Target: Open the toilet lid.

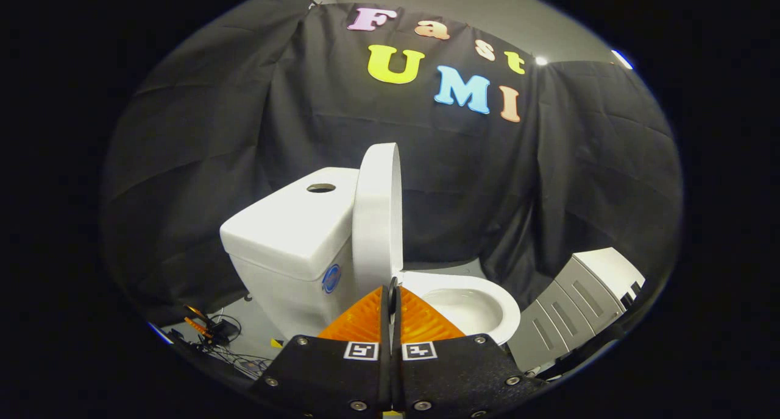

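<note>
A white toilet stands just beyond my fingers. Its lid [378, 218] is raised upright, seen edge-on, and leans back against the white tank [292, 230]. To the right of the lid lies the bowl's rim [496, 303] with the open bowl inside. My gripper [392, 294] is shut, its two fingers pressed together with nothing between them, the tips just in front of the lid's lower edge near the hinge. Whether the tips touch the lid I cannot tell.
A grey and white drawer cabinet [579, 309] stands to the right of the bowl. Cables and small tools [213, 334] lie on the floor left of the tank. Black cloth forms the booth's wall behind the toilet.
</note>
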A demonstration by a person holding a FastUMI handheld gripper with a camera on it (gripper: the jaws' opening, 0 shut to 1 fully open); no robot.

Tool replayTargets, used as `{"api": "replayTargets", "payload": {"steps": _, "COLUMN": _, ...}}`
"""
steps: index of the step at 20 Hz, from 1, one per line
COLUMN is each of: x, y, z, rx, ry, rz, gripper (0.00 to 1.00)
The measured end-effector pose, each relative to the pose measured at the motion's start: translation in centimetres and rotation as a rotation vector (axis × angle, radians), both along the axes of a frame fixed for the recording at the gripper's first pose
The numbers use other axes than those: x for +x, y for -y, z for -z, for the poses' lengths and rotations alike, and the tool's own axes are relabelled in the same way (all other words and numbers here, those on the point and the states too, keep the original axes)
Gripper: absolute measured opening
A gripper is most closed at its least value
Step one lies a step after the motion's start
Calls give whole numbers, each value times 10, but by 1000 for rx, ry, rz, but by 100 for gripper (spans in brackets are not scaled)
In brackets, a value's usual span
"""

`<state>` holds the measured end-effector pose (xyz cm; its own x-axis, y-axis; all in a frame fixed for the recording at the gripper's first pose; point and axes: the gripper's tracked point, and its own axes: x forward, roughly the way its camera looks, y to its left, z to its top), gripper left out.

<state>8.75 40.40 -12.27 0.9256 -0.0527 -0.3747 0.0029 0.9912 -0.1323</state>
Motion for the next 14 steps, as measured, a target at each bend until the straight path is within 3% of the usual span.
{"api": "replayTargets", "payload": {"steps": 7, "x": 0, "y": -16, "z": 1, "rx": -163, "ry": 15, "rz": -42, "gripper": 0}}
{"api": "replayTargets", "payload": {"steps": 14, "x": 0, "y": -10, "z": 1, "rx": -149, "ry": 1, "rz": -51, "gripper": 1}}
